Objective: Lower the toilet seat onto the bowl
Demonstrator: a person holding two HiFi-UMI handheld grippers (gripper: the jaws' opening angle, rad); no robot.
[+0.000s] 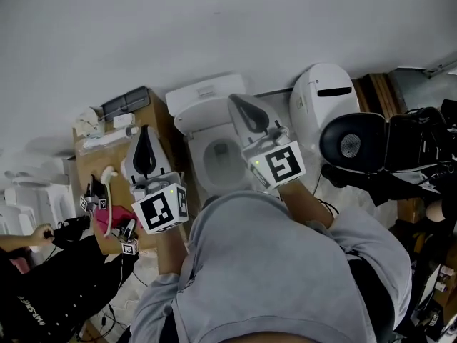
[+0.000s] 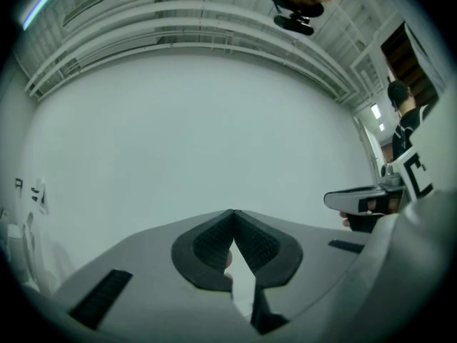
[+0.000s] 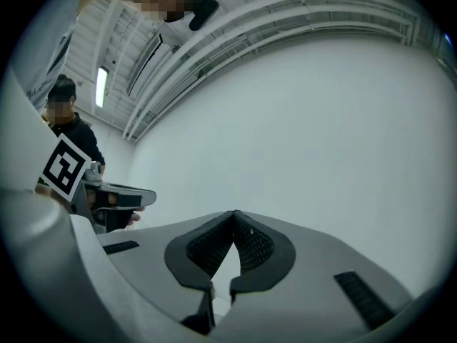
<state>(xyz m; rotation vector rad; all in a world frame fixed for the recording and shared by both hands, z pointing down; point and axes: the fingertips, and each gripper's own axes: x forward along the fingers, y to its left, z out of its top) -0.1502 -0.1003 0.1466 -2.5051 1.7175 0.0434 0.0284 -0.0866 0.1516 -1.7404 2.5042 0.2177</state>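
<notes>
The white toilet [image 1: 214,131] stands against the wall, its bowl [image 1: 220,159] open to view below the tank [image 1: 206,95]. I cannot tell how the seat stands. My left gripper [image 1: 145,131] is held up left of the toilet, over the brown stand, shut and empty. My right gripper [image 1: 235,100] hovers over the bowl's right rim, also shut with nothing in it. In the left gripper view the left gripper [image 2: 233,213] points at the bare white wall with its tips touching. The right gripper [image 3: 233,213] shows the same in its own view.
A second white toilet unit [image 1: 323,98] stands to the right. A brown stand [image 1: 107,163] with bottles and small items is on the left. Dark equipment [image 1: 400,148] crowds the right side. Another person's hand [image 1: 43,234] reaches in at the lower left.
</notes>
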